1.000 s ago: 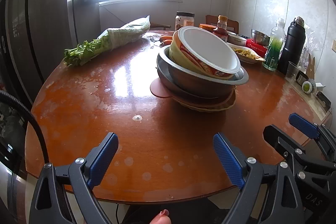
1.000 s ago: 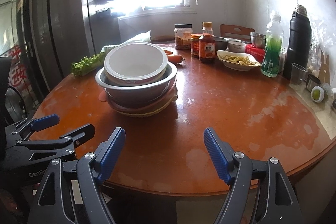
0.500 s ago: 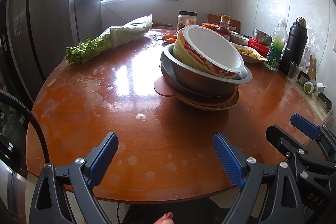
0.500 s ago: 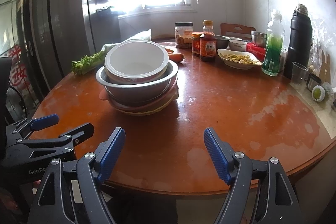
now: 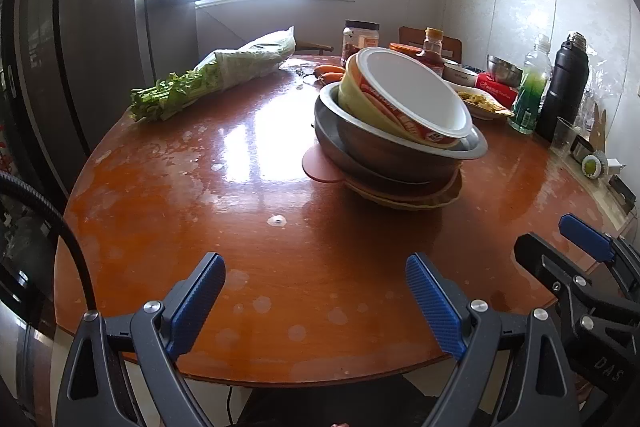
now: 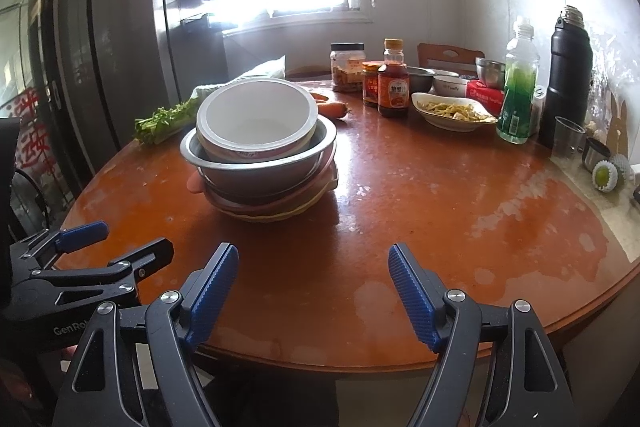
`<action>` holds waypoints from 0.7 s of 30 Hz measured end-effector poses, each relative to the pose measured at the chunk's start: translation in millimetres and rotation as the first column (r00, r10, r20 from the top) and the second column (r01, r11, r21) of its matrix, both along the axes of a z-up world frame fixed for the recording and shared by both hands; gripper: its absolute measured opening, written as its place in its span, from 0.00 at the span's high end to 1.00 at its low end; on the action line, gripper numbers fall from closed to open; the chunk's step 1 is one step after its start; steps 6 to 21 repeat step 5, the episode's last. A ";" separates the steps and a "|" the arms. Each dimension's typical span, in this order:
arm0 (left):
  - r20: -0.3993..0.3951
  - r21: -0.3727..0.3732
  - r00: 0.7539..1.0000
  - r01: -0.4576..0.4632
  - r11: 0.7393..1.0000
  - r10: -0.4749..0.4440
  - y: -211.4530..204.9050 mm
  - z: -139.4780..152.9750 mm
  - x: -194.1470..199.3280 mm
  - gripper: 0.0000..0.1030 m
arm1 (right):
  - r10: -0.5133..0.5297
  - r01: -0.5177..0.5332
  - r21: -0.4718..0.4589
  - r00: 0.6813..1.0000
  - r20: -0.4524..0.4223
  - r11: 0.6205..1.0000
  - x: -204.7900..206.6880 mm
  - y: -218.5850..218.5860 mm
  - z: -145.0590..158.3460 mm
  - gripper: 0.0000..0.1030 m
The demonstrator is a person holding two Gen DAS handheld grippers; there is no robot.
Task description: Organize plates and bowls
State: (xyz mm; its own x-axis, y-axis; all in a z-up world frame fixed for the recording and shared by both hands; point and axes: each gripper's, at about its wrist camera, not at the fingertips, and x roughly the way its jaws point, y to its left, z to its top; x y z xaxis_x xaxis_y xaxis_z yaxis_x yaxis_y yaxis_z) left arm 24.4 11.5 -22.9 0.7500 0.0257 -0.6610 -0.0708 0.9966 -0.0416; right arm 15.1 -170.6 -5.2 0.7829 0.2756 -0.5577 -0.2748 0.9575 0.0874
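Note:
A stack of dishes stands on the round wooden table (image 5: 280, 247). A white-lined paper bowl (image 5: 412, 95) (image 6: 256, 115) leans tilted inside a steel bowl (image 5: 384, 147) (image 6: 260, 171), which rests on a pink plate (image 5: 316, 163) and a yellow plate (image 5: 412, 201) (image 6: 280, 215). My left gripper (image 5: 316, 291) is open and empty above the table's near edge, well short of the stack. My right gripper (image 6: 314, 287) is open and empty, also near the front edge, right of the left gripper (image 6: 80, 259).
Bagged celery (image 5: 208, 83) lies at the far left. Carrots (image 6: 332, 109), jars and a sauce bottle (image 6: 394, 83), a dish of food (image 6: 452, 111), a green bottle (image 6: 518, 87), a black flask (image 6: 568, 71) and a cup (image 6: 566, 137) crowd the back right.
Both grippers have drifted slightly closer to the stack; the stack looks a little larger in both views. Both stay open and empty.

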 end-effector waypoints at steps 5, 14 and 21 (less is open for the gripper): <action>-0.002 -0.006 1.000 -0.017 1.000 0.017 13.2 2.3 5.7 0.11 | -0.001 0.001 0.010 1.000 -0.006 1.000 8.1 -2.1 -0.2 0.23; -0.002 -0.006 1.000 -0.017 1.000 0.017 13.2 2.3 5.7 0.11 | -0.001 0.001 0.010 1.000 -0.006 1.000 8.1 -2.1 -0.2 0.23; -0.002 -0.006 1.000 -0.017 1.000 0.017 13.2 2.3 5.7 0.11 | -0.001 0.001 0.010 1.000 -0.006 1.000 8.1 -2.1 -0.2 0.23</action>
